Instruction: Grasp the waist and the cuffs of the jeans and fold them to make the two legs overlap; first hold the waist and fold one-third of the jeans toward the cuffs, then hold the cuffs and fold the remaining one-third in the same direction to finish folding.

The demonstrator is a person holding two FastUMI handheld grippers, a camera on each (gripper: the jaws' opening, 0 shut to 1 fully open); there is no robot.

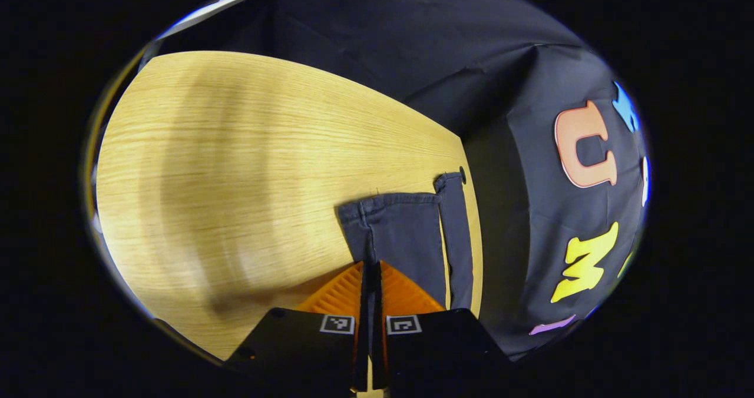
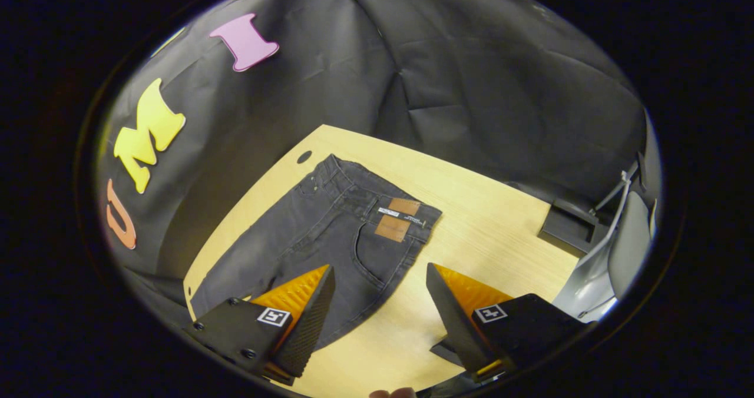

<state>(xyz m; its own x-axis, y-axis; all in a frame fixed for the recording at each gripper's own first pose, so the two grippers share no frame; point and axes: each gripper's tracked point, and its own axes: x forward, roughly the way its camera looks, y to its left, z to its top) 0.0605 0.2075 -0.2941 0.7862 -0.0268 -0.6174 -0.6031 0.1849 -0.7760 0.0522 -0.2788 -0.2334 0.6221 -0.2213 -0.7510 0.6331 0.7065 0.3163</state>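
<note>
Two grippers: left gripper (image 1: 371, 268) pinches dark grey denim jeans (image 2: 330, 233) cuff; right gripper (image 2: 380, 286) spread above them; brown waistband patch (image 2: 397, 218) writing illegible.

Left hand-held gripper (image 1: 371, 268), left gripper view: two wedge-shaped fingers w/ ribbed faces, tapering to narrow tips. Each sits on a flat, angular black base block. One small square black-and-white fiducial marker per block, next to the finger root. Small round screw head on the left block's top corner, another lower on its outer edge.

Right hand-held gripper (image 2: 380, 271), right gripper view: same build, two wedge fingers w/ ribbed outer faces and fine-textured dark inner pads. Black angular base blocks, one square marker on each. Approx. four small screw heads along the left block's edges. Fingertip of the person at bottom edge, no sleeve visible.
</note>
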